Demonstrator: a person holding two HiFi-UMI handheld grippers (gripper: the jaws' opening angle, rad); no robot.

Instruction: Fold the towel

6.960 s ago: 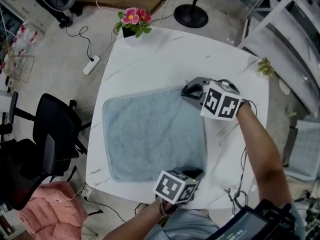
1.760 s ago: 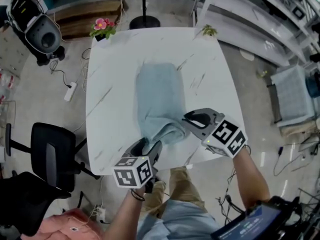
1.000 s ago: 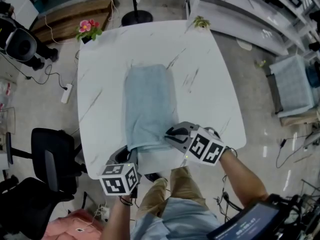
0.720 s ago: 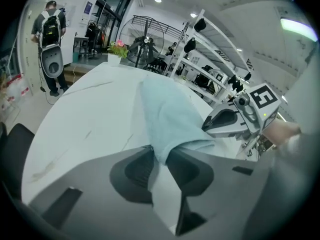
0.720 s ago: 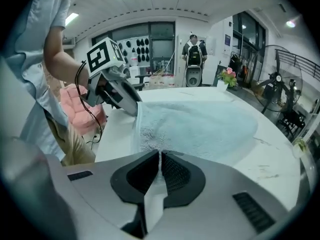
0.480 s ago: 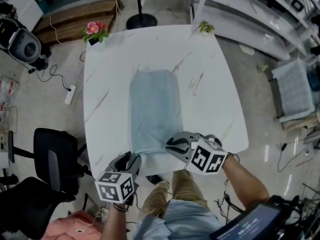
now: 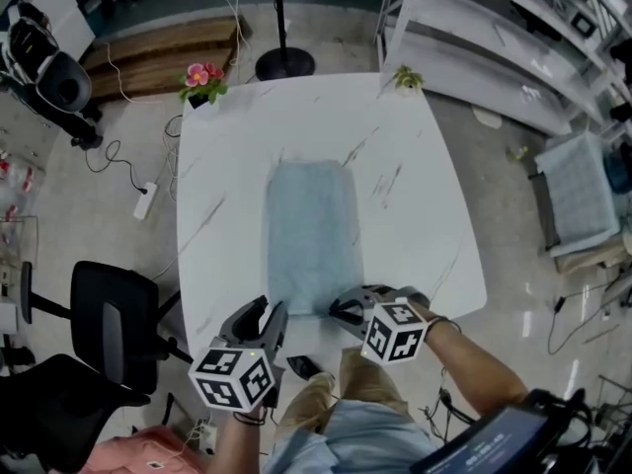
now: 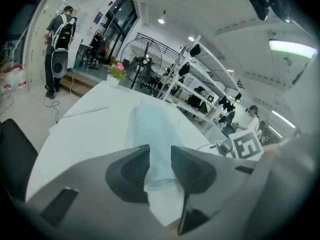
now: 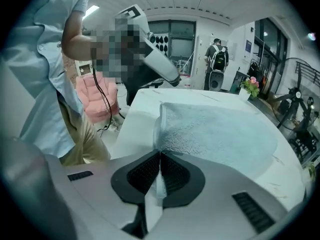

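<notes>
The pale blue towel (image 7: 312,235) lies as a long narrow strip down the middle of the white table (image 7: 415,166). My right gripper (image 7: 341,310) is at the towel's near right corner, its jaws closing with the towel's edge (image 9: 159,129) pinched between the pads (image 9: 172,171). My left gripper (image 7: 273,314) hangs off the near left corner, lifted above the table. It is open, and in the left gripper view (image 8: 160,150) the towel (image 8: 154,134) only shows through the gap, beyond the fingertips.
A pot of pink flowers (image 7: 202,75) stands at the table's far left corner and a small plant (image 7: 405,77) at the far right. A black office chair (image 7: 109,324) is left of the table, white shelving (image 7: 494,28) to the right.
The towel went from a wide sheet to a narrow strip. In the last second my left gripper let go of the near left corner and rose. My right gripper shifted along the near edge.
</notes>
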